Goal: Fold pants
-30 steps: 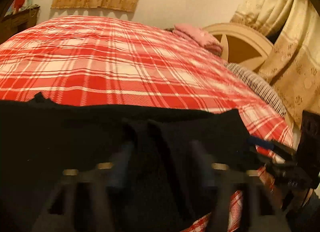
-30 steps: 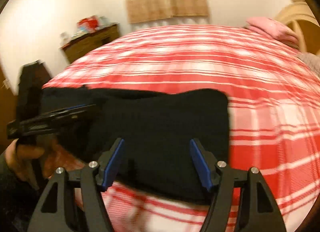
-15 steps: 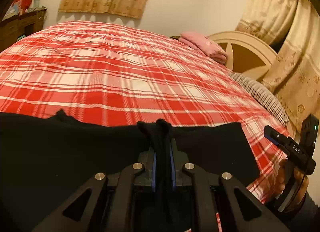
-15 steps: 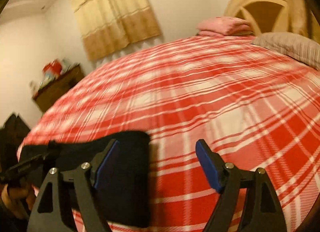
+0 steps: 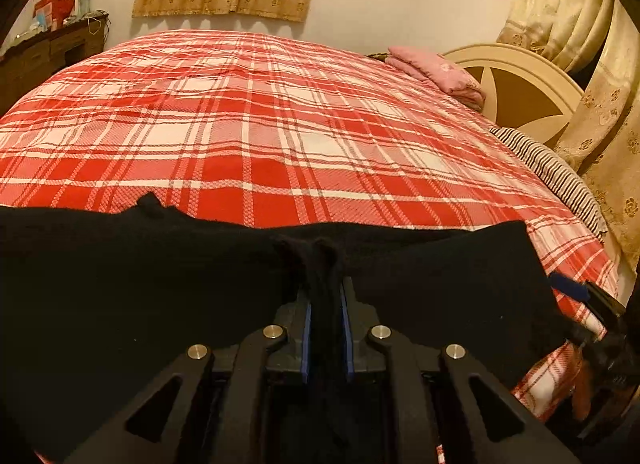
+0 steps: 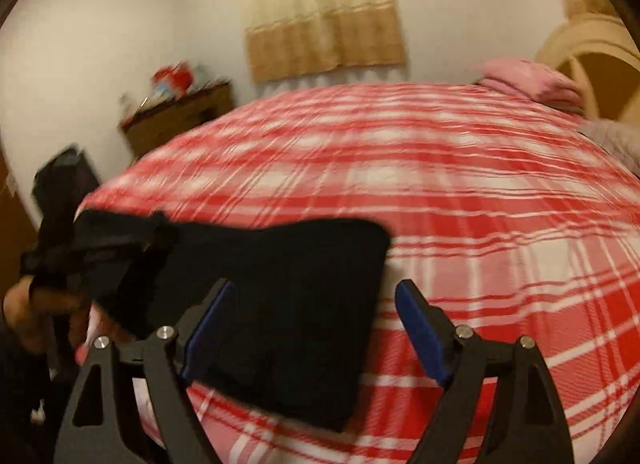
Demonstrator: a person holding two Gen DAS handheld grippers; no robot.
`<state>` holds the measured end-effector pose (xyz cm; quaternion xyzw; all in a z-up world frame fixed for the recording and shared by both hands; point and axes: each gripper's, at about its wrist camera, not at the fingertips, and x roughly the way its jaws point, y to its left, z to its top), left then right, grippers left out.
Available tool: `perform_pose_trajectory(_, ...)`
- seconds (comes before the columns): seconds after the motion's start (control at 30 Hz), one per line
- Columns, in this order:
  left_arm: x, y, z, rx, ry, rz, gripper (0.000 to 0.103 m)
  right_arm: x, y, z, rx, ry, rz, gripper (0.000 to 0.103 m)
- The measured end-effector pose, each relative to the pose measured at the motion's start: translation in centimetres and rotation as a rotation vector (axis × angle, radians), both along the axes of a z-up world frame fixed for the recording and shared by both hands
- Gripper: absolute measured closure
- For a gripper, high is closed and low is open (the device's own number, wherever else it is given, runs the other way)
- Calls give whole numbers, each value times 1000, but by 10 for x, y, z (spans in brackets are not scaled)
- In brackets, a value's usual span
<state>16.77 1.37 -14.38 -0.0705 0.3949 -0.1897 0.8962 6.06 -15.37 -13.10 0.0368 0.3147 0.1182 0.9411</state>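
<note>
The black pants (image 5: pixel 160 284) lie across the near edge of the red plaid bed (image 5: pixel 280 123). My left gripper (image 5: pixel 325 296) pinches a raised fold of the pants between its blue pads, and its jaws are just opening with the cloth still between them. In the right wrist view the pants' folded end (image 6: pixel 280 304) lies below my right gripper (image 6: pixel 316 296). Its jaws are opening wide, the left finger over the cloth, the right finger over bare bedspread, and the pads press nothing. The left gripper (image 6: pixel 100 252) shows blurred at the left, a hand under it.
A folded pink blanket (image 5: pixel 436 67) and a striped pillow (image 5: pixel 552 171) lie at the cream headboard (image 5: pixel 516 83) on the right. A wooden dresser (image 5: pixel 52 47) stands beyond the bed's far left. Curtains hang on the far wall and the right. The bedspread stretches far beyond the pants.
My left gripper went from open over the pants to pinched on a fold of them. The right gripper swung away to the right, then back over the pants' end, with its jaws wider.
</note>
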Motion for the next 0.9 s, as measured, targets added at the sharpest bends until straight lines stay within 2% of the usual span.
perform_pose_trajectory(0.03,-1,-1,1,7,-5,5,81,4,6,-6,-33,38,18,18)
perform_pose_trajectory(0.07,-2,-2,1,18,-6,8,66,7,9,-12,-53,67,24,18)
perform_pose_trajectory(0.1,-3,-2,1,25,-9,10,57,10,10,-19,-73,100,22,18)
perform_pose_trajectory(0.17,-8,0,5,24,-33,21,56,21,7,-37,-96,192,8,18)
perform_pose_trajectory(0.27,-13,9,7,32,-51,53,53,20,5,-37,-105,185,21,17)
perform_pose_trajectory(0.37,-14,20,3,34,-49,81,40,18,4,-36,-101,185,10,17)
perform_pose_trajectory(0.5,-13,29,-4,15,-40,82,39,13,7,-29,-125,157,-19,17)
perform_pose_trajectory(0.7,-13,25,-3,47,-45,72,39,19,18,-12,-134,109,-43,16)
perform_pose_trajectory(0.9,-19,37,5,39,-57,80,38,37,27,-29,-174,174,-52,12)
